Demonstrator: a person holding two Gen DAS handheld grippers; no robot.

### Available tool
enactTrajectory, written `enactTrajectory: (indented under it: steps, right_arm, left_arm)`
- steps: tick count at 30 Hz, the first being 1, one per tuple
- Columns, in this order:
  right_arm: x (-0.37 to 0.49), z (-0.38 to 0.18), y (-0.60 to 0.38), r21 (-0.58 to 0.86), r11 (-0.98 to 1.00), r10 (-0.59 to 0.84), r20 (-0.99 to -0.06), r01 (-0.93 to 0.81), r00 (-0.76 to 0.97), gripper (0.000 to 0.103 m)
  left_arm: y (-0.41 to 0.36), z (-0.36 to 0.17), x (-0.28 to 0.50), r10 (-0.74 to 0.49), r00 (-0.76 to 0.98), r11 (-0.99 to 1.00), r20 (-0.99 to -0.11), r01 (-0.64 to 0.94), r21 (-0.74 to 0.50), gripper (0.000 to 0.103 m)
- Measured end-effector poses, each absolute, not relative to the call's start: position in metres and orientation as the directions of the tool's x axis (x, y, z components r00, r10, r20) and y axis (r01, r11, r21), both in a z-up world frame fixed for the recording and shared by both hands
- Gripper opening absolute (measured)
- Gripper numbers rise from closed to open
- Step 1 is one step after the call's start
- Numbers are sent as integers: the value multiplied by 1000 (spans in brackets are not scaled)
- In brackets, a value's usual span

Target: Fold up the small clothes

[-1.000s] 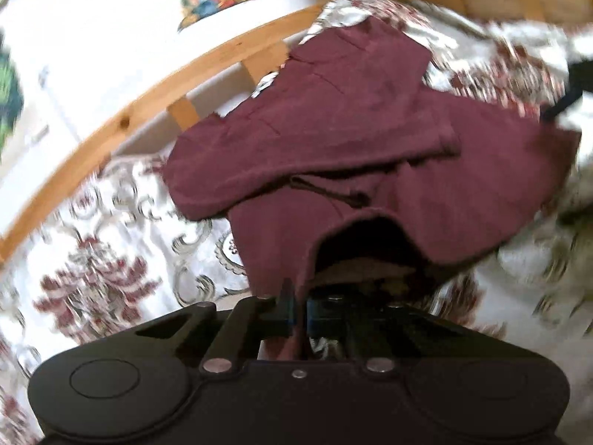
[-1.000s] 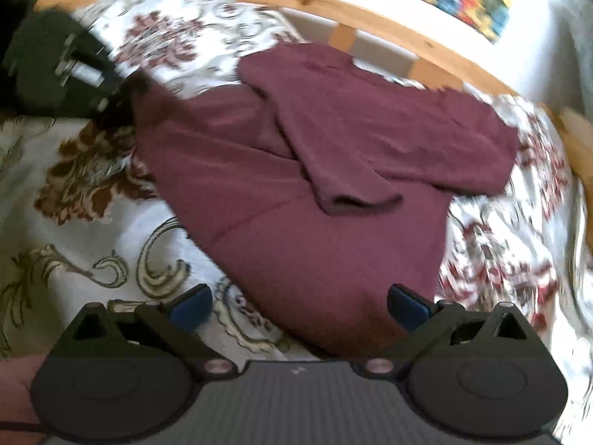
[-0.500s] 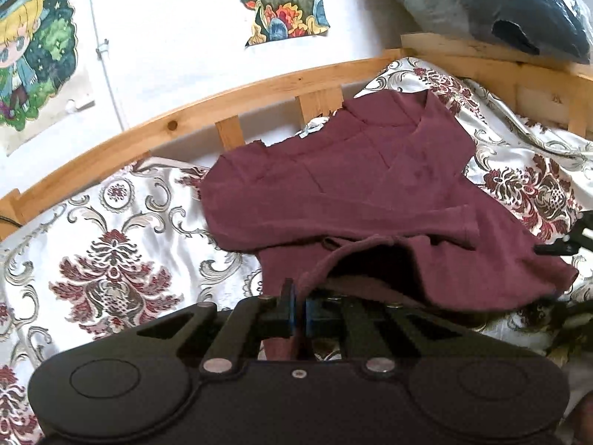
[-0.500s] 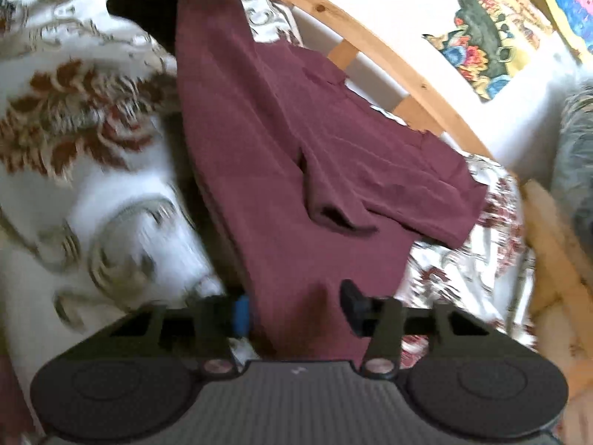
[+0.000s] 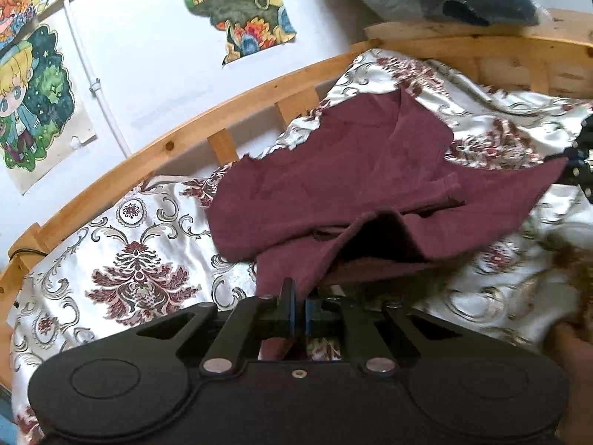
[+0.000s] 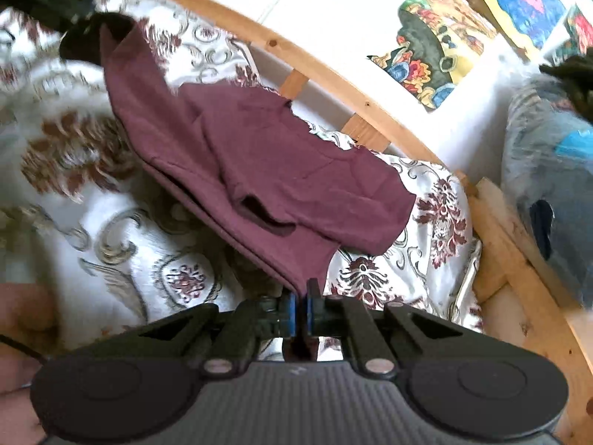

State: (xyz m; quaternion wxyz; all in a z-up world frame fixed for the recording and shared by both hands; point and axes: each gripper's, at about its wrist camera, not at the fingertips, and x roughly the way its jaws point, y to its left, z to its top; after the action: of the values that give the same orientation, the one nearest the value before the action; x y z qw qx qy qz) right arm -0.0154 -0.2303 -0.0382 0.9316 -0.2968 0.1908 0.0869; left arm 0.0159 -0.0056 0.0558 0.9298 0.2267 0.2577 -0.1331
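I have the small maroon knit short-sleeved shirt (image 5: 355, 170) spread across the bed, its neckline end lying toward the wooden rail and its hem end coming toward me. One sleeve is folded over onto the body of the shirt, its cuff opening showing in the right wrist view (image 6: 267, 218). The hem is lifted off the bedspread at both corners. My left claw (image 5: 298, 315) is clenched on the near hem corner: the maroon cloth runs straight down between the blue pads and a strip of it hangs out below them. The hem gapes open just beyond that claw, showing a dark hollow between the front and back layers. My right claw (image 6: 299, 313) has just been closing and now pinches the other hem corner, with the cloth edge drawn up in a taut line from its pads toward the far corner. In the right wrist view, that far corner ends at the left claw's dark, blurred shape (image 6: 92, 37); in the left wrist view, the right claw (image 5: 580, 159) shows at the shirt's right tip.

Under the shirt lies the white satin bedspread with dark red floral medallions and grey scrolls (image 5: 122, 259). Behind it curves the pale wooden bed rail with short slats (image 5: 229, 111). On the white wall above hang colourful cartoon posters (image 5: 237, 3). A grey-blue bundle in clear plastic (image 6: 548, 170) sits on the bed frame's corner.
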Motion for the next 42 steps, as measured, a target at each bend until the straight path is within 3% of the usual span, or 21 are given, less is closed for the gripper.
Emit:
enactTrajectory:
  steps: [8, 12, 16, 27, 42]
  right_arm:
    - [-58, 23, -276, -293, 880, 178, -527, -374, 831, 7]
    - [-77, 46, -285, -282, 877, 187, -546, -389, 817, 7]
    - [-75, 61, -283, -316, 872, 170, -520, -374, 837, 7]
    - [58, 72, -281, -385, 872, 118, -433, -302, 893, 7]
    - [221, 25, -263, -366, 882, 79, -507, -297, 858, 7]
  left_arm:
    - [-2, 86, -43, -201, 776, 852, -597, 440, 284, 4]
    - [2, 105, -57, -241, 755, 854, -610, 463, 236, 4]
    - [-1, 120, -45, -249, 771, 840, -586, 473, 266, 4]
    - [-25, 129, 76, -174, 834, 845, -523, 399, 356, 6]
    - [-33, 63, 251, -32, 748, 862, -663, 356, 361, 7]
